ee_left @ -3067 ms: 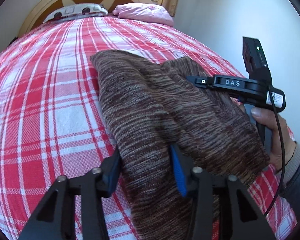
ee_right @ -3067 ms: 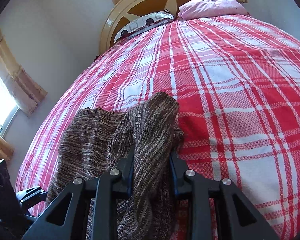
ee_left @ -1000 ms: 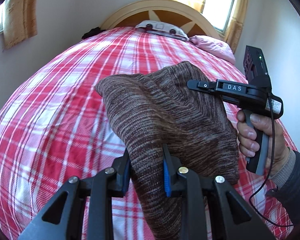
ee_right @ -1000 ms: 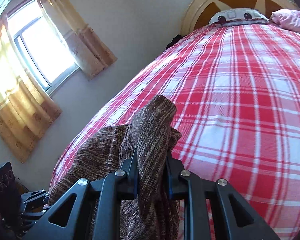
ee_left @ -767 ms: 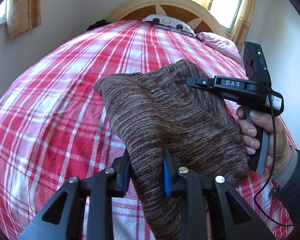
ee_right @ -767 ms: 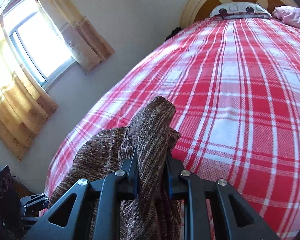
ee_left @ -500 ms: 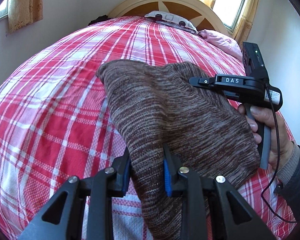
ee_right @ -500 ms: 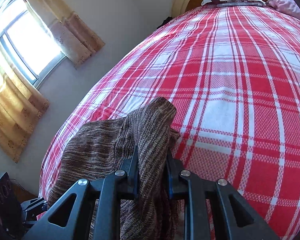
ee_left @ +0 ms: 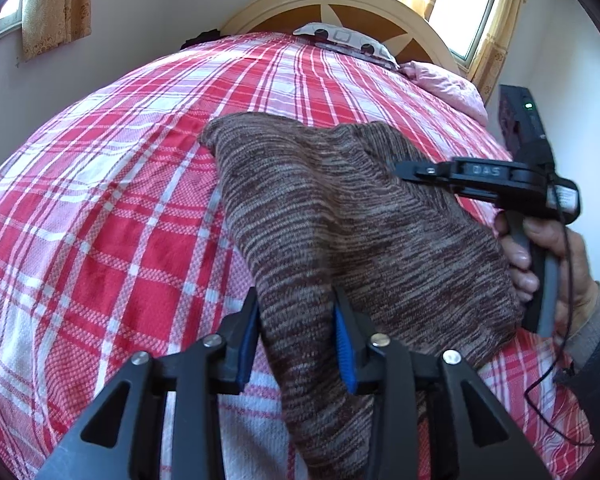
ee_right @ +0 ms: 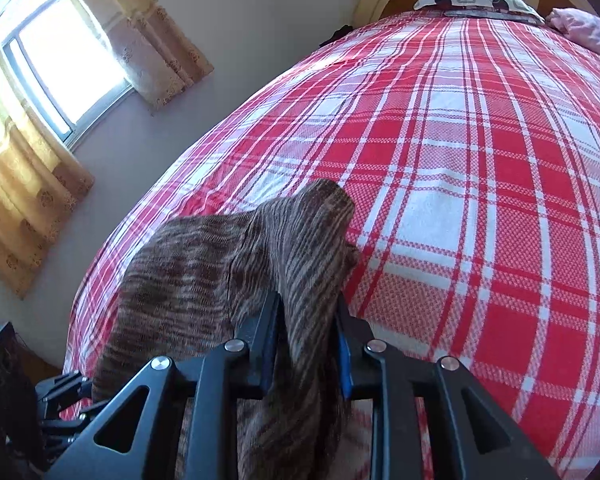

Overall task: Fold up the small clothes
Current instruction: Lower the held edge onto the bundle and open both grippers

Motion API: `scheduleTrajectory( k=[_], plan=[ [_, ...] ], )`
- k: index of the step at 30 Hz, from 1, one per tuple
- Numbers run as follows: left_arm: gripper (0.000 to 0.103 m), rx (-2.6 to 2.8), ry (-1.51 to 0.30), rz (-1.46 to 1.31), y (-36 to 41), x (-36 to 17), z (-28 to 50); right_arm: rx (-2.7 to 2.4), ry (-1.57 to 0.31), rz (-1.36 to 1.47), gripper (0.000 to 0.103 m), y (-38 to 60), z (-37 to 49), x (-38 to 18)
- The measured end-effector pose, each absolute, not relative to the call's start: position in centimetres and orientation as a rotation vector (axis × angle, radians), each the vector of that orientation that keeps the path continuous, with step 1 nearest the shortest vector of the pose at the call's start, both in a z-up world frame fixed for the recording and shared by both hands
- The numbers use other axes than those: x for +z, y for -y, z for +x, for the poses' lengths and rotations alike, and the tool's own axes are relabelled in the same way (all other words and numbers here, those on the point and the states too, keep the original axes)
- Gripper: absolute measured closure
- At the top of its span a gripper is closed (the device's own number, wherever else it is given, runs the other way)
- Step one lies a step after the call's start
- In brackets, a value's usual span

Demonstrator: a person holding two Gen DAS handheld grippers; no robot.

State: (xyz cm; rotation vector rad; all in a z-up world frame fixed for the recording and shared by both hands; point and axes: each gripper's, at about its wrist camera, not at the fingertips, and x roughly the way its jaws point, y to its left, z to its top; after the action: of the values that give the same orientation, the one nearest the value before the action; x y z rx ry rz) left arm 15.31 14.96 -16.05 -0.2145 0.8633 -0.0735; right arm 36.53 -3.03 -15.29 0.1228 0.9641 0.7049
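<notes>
Straddling the brown knit garment [ee_left: 340, 216], the left gripper [ee_left: 296, 332] has just been opening, pads seemingly off the cloth. The right gripper [ee_right: 306, 340], also loosening, still pinches a bunched fold. The garment lies on the red plaid bedspread [ee_left: 120, 216].

Bright daylight from blown-out windows [ee_right: 64, 64]; sharp frames, strong fisheye bending.
</notes>
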Motion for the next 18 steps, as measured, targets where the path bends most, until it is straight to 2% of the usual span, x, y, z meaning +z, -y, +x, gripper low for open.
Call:
scheduleTrajectory(
  k=[3, 7, 18],
  plan=[
    [0.062, -0.09, -0.867, -0.205, -14.8, -16.1, 14.1, 0.727, -0.969, 0.138, 0.078, 4.3, 34.7, -14.8],
    [0.056, -0.095, -0.877, -0.191, -14.3, -16.8, 12.4, 0.769, -0.987, 0.104, 0.078, 5.6, 31.2, -14.7],
    [0.055, -0.079, -0.86, -0.206, -13.8, -16.8, 11.2, 0.778, -1.024, 0.037, 0.078, 7.4, 24.0, -15.3]
  ],
)
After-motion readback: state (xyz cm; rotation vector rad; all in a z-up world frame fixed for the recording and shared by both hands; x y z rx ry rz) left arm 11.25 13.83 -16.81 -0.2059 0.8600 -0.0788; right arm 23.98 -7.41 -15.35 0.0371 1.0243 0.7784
